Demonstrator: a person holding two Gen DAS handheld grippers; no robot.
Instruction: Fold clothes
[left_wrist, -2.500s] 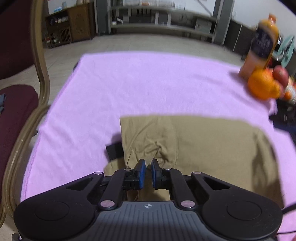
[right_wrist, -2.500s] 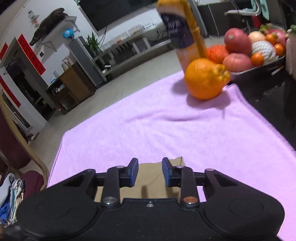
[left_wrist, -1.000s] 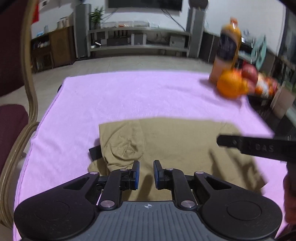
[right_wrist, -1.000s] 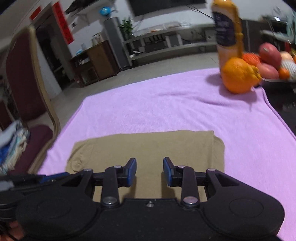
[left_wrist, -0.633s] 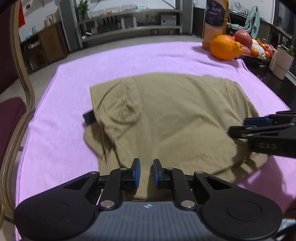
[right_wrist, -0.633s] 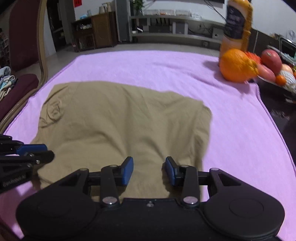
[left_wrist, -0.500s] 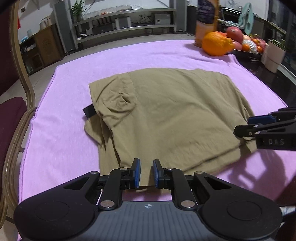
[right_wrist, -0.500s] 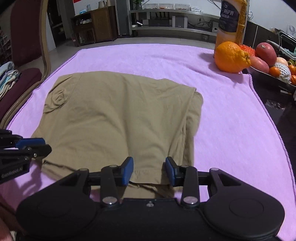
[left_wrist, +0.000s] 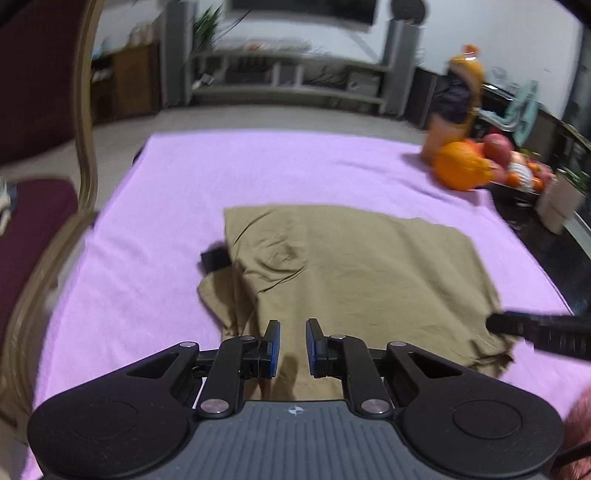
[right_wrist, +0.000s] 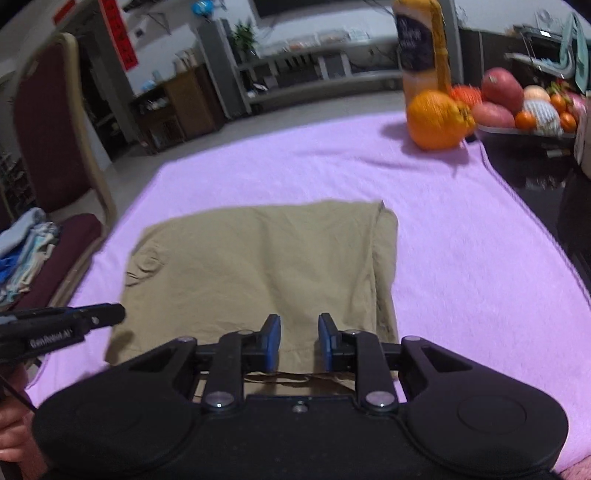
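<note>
A folded tan garment (left_wrist: 354, 273) lies on the pink towel (left_wrist: 258, 170), with a black tag (left_wrist: 214, 258) sticking out at its left side. It also shows in the right wrist view (right_wrist: 258, 266). My left gripper (left_wrist: 293, 343) is open and empty, just above the garment's near edge. My right gripper (right_wrist: 298, 338) is open and empty over the garment's near right part. Each gripper's tip shows from the side in the other view: the right one (left_wrist: 535, 332), the left one (right_wrist: 74, 321).
A large orange (right_wrist: 436, 120), a juice bottle (right_wrist: 423, 48) and a tray of fruit (right_wrist: 524, 107) stand at the far right corner. A maroon chair (right_wrist: 55, 155) with a pile of clothes (right_wrist: 22, 251) stands left of the table. A black tabletop (right_wrist: 535, 173) lies right of the towel.
Both grippers have pulled back and tilted up, so the garment looks farther and lower in view. The garment lies as before. Both grippers stay open.
</note>
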